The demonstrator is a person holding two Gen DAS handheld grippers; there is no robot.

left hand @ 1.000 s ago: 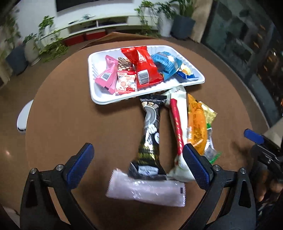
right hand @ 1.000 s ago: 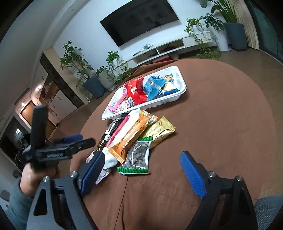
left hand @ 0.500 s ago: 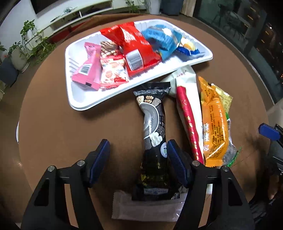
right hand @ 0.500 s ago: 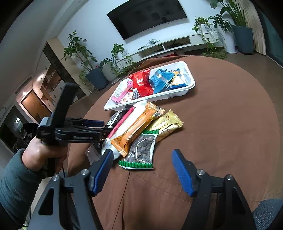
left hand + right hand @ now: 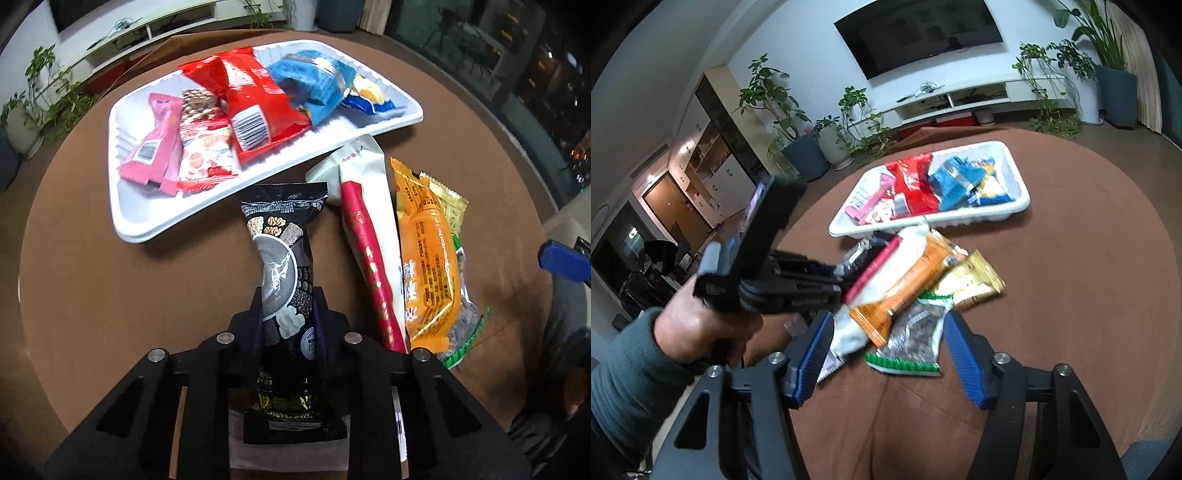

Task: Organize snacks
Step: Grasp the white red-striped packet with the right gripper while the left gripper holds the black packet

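Since the earlier frame, your left tongs have closed from a wide spread onto the black sesame snack bar, pinching it across its lower half at the centre of the left wrist view. The bar's far end lies just short of the white tray; whether it has lifted off the brown bench cannot be told. Treat the packet as light, with a soft, slick foil wrapper that may crumple or slide: grip mid-body, not the crimped end seals, with moderate pressure. Your right tongs are spread, hovering over the green-edged seed packet at the lower centre of the right wrist view.
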